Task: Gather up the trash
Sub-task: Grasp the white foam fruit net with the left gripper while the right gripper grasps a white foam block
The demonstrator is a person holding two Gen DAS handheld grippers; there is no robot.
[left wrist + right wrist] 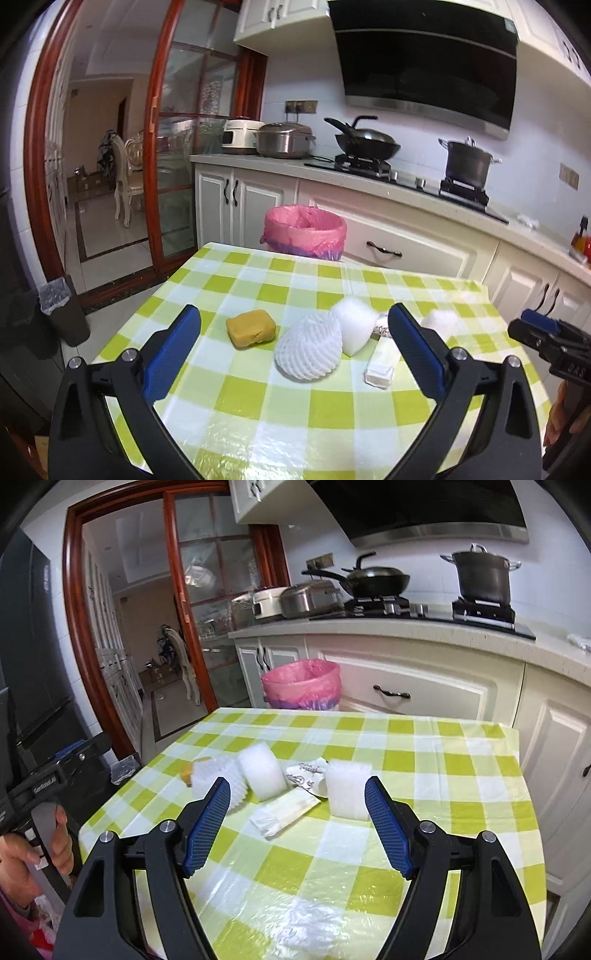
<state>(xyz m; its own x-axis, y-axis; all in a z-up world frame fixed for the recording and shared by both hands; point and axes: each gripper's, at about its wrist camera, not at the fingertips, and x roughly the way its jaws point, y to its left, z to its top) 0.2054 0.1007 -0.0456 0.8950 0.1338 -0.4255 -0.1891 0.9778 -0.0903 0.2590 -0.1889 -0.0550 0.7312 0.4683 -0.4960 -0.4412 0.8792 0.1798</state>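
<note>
Left gripper (293,338) and right gripper (297,799) both gape wide, empty, above table (406,849); pink bin (306,232) at 12 o'clock.

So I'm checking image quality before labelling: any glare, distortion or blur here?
Left wrist view: heavy fisheye bending of the counter, dark corners, trash sharp. Right wrist view: same bending, bright glare on the tablecloth near the camera, soft white foam pieces slightly washed out.
</note>
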